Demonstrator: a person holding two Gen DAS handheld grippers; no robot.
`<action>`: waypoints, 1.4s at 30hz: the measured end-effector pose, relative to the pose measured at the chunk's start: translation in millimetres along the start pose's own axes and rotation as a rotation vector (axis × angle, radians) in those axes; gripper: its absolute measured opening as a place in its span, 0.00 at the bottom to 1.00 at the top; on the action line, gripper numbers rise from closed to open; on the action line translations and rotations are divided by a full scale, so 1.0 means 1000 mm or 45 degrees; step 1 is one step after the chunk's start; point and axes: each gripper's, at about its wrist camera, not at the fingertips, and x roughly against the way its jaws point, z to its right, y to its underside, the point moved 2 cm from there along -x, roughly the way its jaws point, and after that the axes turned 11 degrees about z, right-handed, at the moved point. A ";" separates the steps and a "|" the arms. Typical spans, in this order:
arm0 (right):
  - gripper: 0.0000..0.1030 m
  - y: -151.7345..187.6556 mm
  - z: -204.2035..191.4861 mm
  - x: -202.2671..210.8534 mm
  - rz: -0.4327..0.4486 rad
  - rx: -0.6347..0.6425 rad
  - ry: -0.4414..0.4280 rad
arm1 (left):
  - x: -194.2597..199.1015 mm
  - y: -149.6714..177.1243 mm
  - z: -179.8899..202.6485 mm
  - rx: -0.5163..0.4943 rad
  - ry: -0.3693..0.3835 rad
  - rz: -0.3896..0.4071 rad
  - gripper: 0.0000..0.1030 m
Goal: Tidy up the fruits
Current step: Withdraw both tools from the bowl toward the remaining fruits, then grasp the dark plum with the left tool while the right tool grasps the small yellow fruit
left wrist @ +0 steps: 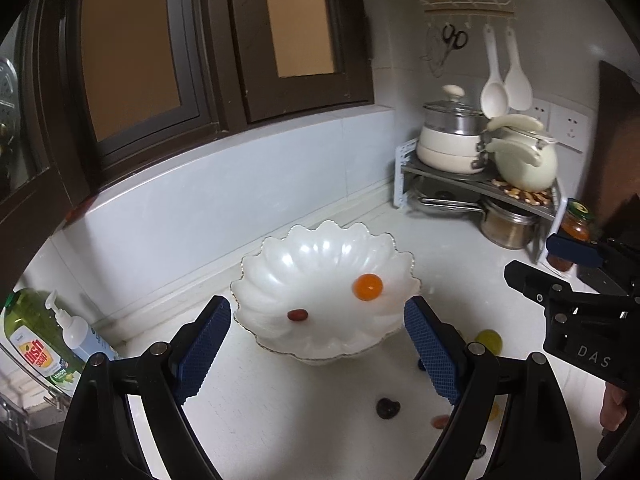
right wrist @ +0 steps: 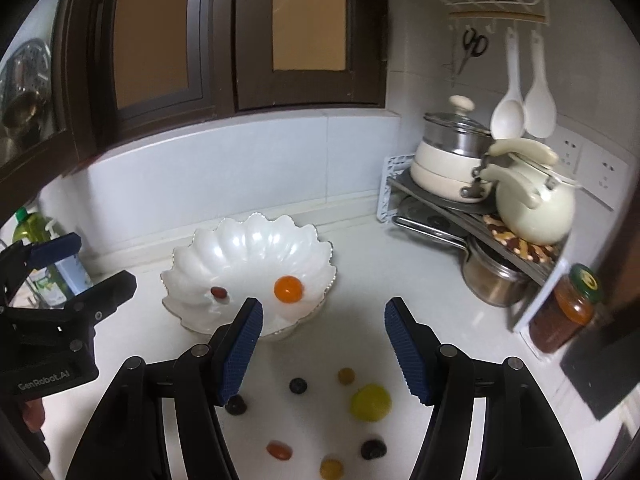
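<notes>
A white scalloped bowl (left wrist: 280, 264) (right wrist: 224, 248) stands on the white counter. It holds an orange round fruit (left wrist: 367, 287) (right wrist: 288, 289) and a small dark red fruit (left wrist: 298, 315) (right wrist: 219, 292). Several small fruits lie loose on the counter in front of it: a yellow-green one (right wrist: 371, 402) (left wrist: 489, 340), dark ones (right wrist: 298, 385) (left wrist: 387, 408), a red one (right wrist: 279, 450). My left gripper (left wrist: 318, 346) is open and empty, just before the bowl. My right gripper (right wrist: 324, 350) is open and empty above the loose fruits.
A metal rack (left wrist: 476, 184) (right wrist: 472, 208) with pots and a cream kettle stands at the back right, with a jar (right wrist: 564, 308) beside it. A dish soap bottle (left wrist: 36, 344) stands at the left. Window frames and the wall are behind the bowl.
</notes>
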 end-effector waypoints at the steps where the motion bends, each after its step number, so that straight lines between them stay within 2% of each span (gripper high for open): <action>1: 0.63 0.002 0.000 0.005 0.006 -0.004 0.005 | 0.003 0.002 0.002 -0.012 0.009 0.002 0.87; 6: 0.63 0.014 -0.001 0.026 0.036 -0.038 0.006 | 0.012 0.010 0.008 -0.042 0.060 -0.015 0.87; 13: 0.63 0.035 0.000 0.035 0.001 -0.045 0.037 | 0.024 0.026 0.018 -0.114 0.091 -0.011 0.86; 22: 0.63 0.068 0.005 0.035 -0.119 -0.087 0.076 | 0.020 0.054 0.027 -0.158 0.148 -0.068 0.86; 29: 0.63 0.088 0.005 0.038 -0.156 -0.053 0.147 | 0.014 0.080 0.029 -0.168 0.218 -0.122 0.85; 42: 0.62 0.123 0.004 0.026 -0.281 -0.147 0.148 | -0.006 0.104 0.027 -0.153 0.256 -0.180 0.80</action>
